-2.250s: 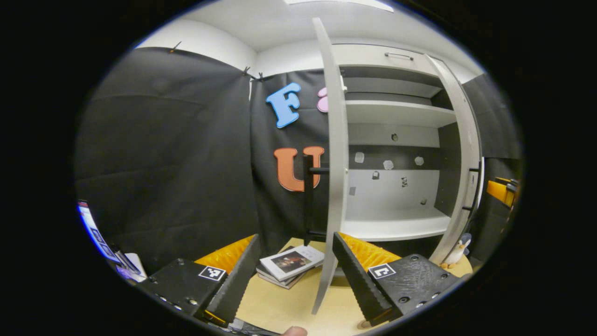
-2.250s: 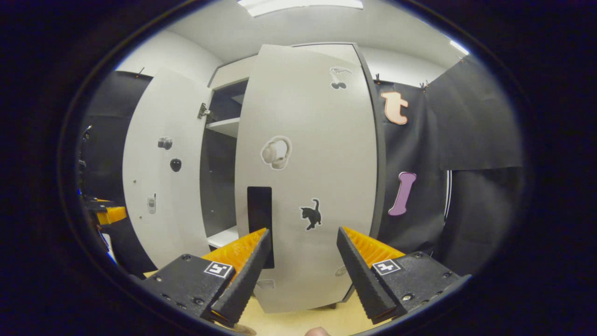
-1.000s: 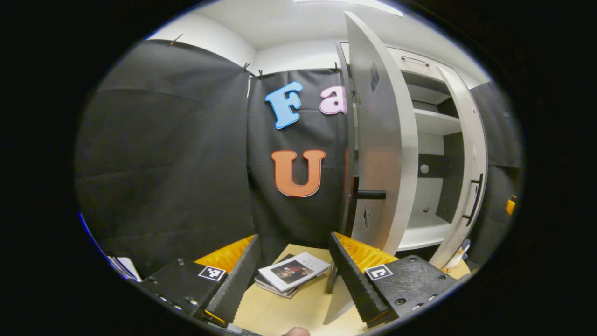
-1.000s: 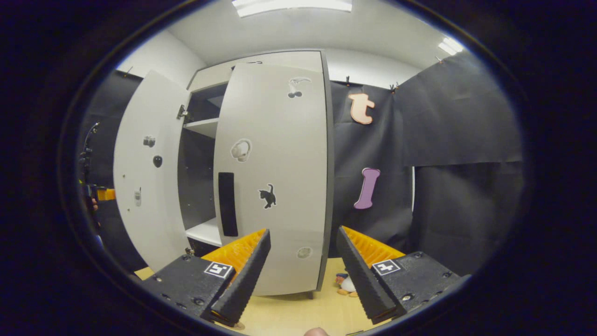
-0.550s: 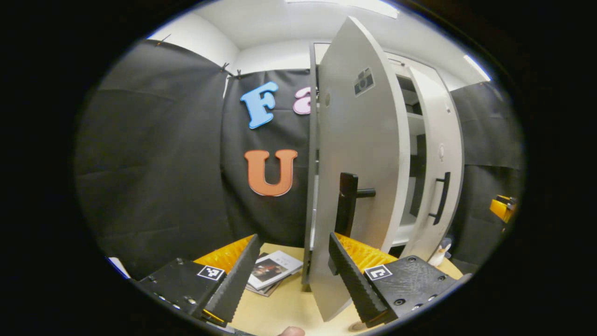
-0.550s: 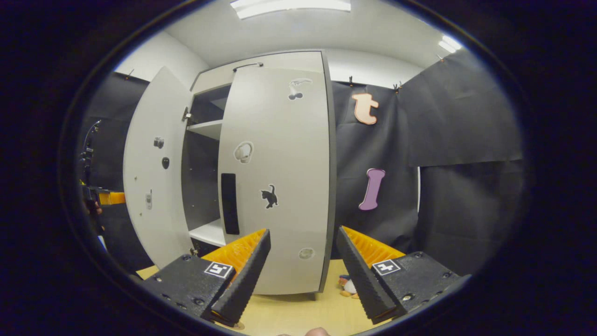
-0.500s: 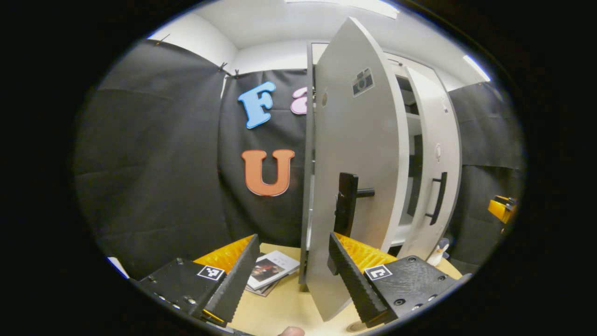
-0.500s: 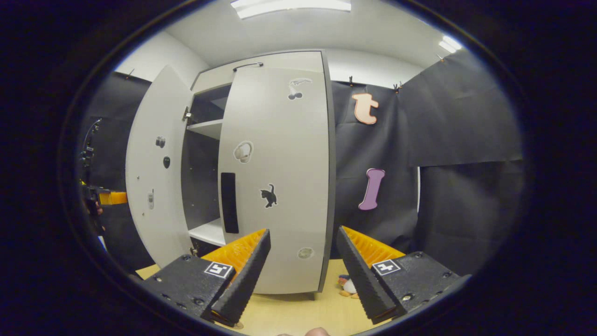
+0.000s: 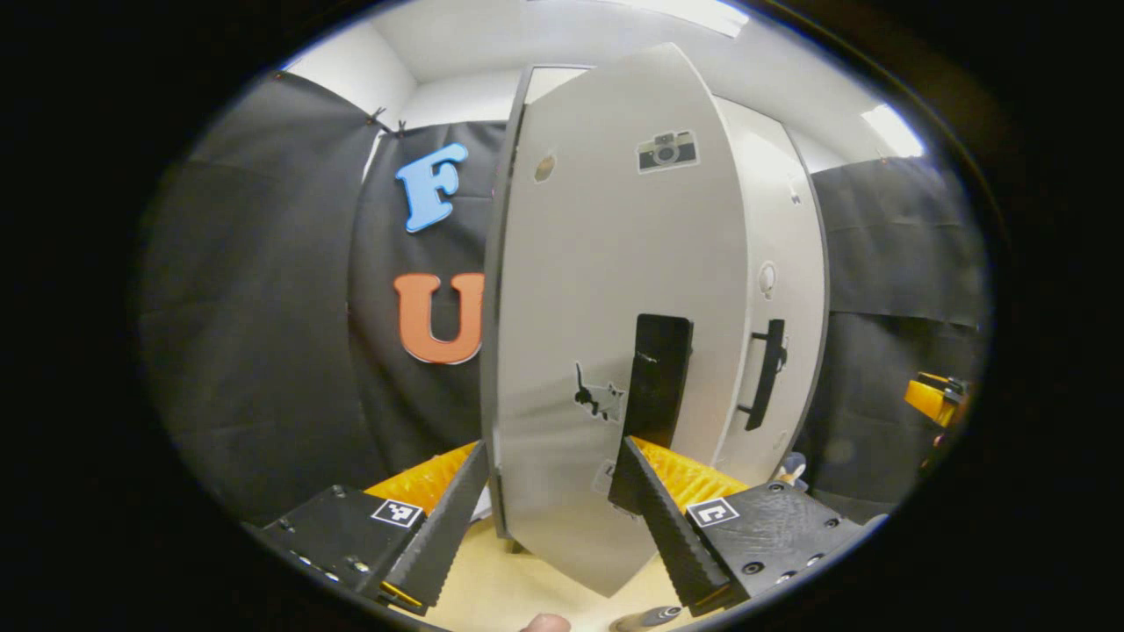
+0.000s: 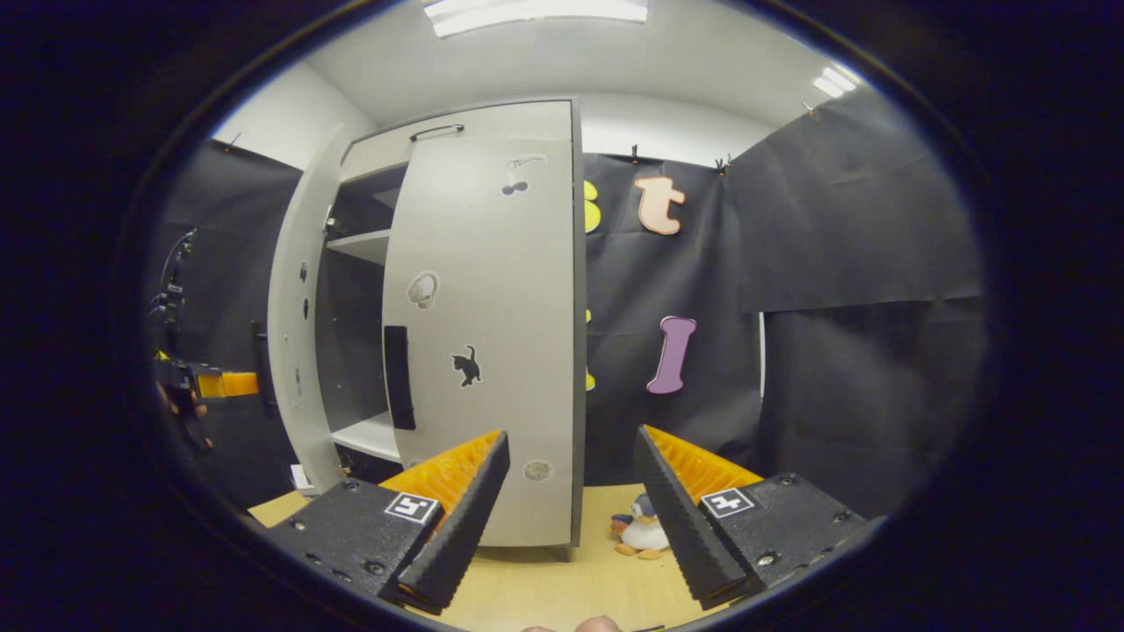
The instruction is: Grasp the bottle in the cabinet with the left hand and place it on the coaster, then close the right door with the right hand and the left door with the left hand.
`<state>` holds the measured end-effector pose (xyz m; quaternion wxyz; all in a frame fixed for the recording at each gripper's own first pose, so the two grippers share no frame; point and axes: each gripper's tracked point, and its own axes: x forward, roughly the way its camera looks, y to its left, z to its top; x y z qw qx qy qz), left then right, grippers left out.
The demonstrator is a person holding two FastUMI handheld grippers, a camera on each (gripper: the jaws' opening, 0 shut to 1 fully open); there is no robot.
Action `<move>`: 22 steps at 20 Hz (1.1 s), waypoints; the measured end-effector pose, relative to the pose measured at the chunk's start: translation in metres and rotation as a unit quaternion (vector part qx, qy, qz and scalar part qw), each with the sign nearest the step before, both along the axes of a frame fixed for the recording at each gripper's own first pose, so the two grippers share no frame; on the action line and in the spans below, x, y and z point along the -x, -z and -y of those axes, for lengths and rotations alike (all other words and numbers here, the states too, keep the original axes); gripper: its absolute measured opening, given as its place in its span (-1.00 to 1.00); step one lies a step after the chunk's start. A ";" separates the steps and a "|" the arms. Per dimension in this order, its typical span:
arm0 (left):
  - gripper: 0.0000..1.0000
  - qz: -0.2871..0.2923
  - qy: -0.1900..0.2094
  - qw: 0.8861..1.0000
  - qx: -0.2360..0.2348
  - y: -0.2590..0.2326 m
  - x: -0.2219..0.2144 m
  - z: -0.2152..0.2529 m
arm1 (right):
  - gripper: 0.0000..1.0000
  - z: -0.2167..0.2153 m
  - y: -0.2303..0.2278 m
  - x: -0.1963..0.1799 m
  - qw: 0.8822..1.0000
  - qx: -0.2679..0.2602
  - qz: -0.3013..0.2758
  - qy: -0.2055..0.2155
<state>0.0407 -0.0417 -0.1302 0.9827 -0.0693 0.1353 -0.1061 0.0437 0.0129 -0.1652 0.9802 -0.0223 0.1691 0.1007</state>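
In front of the cabinet, the left gripper [image 9: 549, 518], jaws spread and empty, meets the stiff, light-swinging left door [image 9: 606, 298], best pushed near its handle [image 9: 657, 379].

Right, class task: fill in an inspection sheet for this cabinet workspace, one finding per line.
Surface: light wood table, bare in front of the cabinet.
Job's things: right door shut or nearly so; left door part open, a gap to the shelves seen in the right gripper view.
Clutter: toy penguin on the table by the right door.
Grippers: left gripper jaws open, at the left door; right gripper jaws open, holding nothing.
Cables: nothing seen.
Surroundings: black cloth wall, ceiling light.
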 end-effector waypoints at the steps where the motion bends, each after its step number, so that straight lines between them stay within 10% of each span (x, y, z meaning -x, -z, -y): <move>1: 1.00 0.001 0.006 1.000 -0.002 0.002 -0.004 0.009 | 0.77 0.004 -0.001 0.000 1.000 0.002 0.001 0.003; 7: 0.79 0.008 0.030 0.999 -0.009 -0.001 -0.023 0.042 | 0.88 0.026 -0.005 0.009 1.000 0.005 0.002 0.026; 22: 1.00 0.073 -0.008 0.997 -0.029 -0.070 -0.001 0.016 | 0.89 0.006 -0.057 -0.008 0.999 0.006 0.051 0.010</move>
